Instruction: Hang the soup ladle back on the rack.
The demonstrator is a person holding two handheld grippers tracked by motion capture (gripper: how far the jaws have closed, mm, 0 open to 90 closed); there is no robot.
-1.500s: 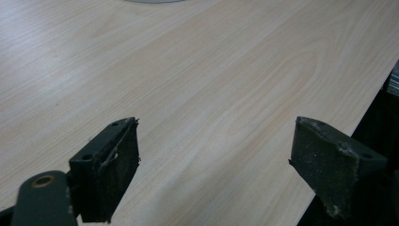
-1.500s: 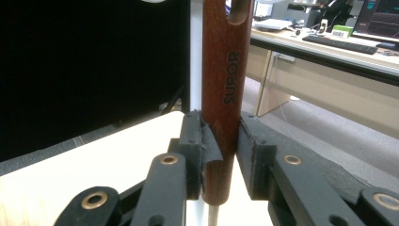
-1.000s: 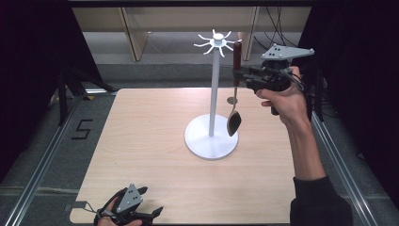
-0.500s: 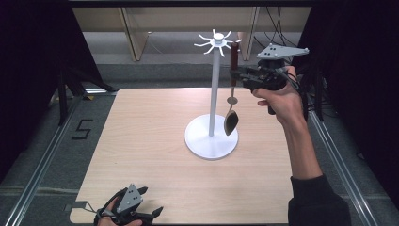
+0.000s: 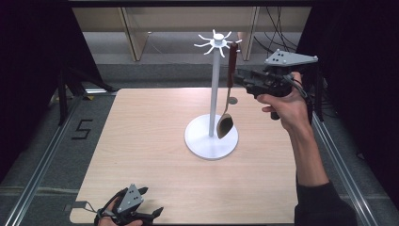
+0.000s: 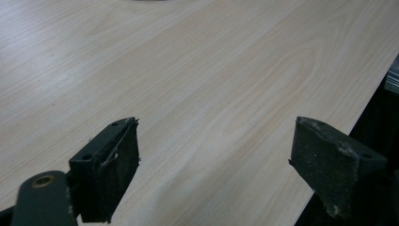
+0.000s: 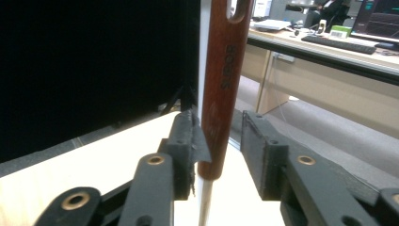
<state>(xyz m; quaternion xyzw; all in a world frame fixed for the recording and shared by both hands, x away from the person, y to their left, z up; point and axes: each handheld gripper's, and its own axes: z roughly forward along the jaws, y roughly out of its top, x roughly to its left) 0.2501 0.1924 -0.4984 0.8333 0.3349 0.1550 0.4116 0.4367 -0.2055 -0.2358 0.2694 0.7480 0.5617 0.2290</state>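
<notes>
Desk (image 5: 141,155): pale wood, carrying the rack toward its far right so the right hand reaches it without stretching; the left side lies bare
Rack (image 5: 215,94): white, 1 upright post on a round base, hooks fanning out at the top so utensils can hang free of the desk
Spoon (image 5: 227,101): hangs from a hook on the rack's right side by the slot in its reddish-brown handle, bowl down just over the base; the handle (image 7: 225,89) runs upright between the right gripper's jaws
Right gripper (image 5: 241,77): held level at the handle's upper part; its jaws have just been opening; a gap shows on 1 side of the handle and the other pad sits right against it, so I judge the spoon is being let go to hang by itself
Left gripper (image 5: 157,212): parked low at the desk's near edge, jaws spread (image 6: 214,165) over bare wood, holding nothing; it looks idle because hanging needs 1 hand
</notes>
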